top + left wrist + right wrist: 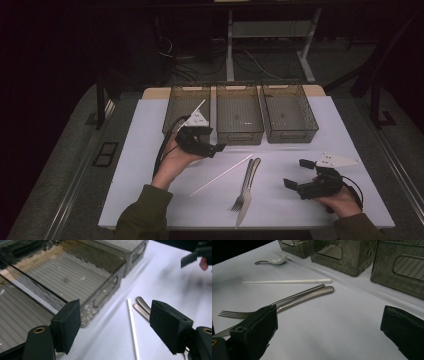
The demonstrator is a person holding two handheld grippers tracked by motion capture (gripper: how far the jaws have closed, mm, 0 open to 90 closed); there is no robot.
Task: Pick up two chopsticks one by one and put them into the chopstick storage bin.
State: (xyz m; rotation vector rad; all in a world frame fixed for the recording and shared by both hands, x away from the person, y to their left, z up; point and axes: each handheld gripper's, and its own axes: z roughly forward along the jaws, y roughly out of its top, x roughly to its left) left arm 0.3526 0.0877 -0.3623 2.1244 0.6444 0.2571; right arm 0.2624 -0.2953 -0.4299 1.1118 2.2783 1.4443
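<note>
On the white mat lies a white chopstick (221, 175) and, just right of it, a metal fork (242, 192) and knife (248, 192) side by side. My left gripper (212, 140) hovers at the front of the left bin (176, 107), pointing right. In the left gripper view its jaws (115, 312) stand open and empty, with the chopstick (132, 325) and the cutlery handles (141, 306) beyond them. My right gripper (298, 174) rests low at the right, open and empty (329, 320), facing the fork (234, 314) and knife (312, 293). A white spoon (274, 261) lies beyond the chopstick (287, 281).
Three smoky see-through bins stand in a row at the back: left, middle (240, 117) and right (290, 115). A thin white stick (200, 106) leans in the left bin. The mat's front edge (210, 226) runs just past the fork's tines.
</note>
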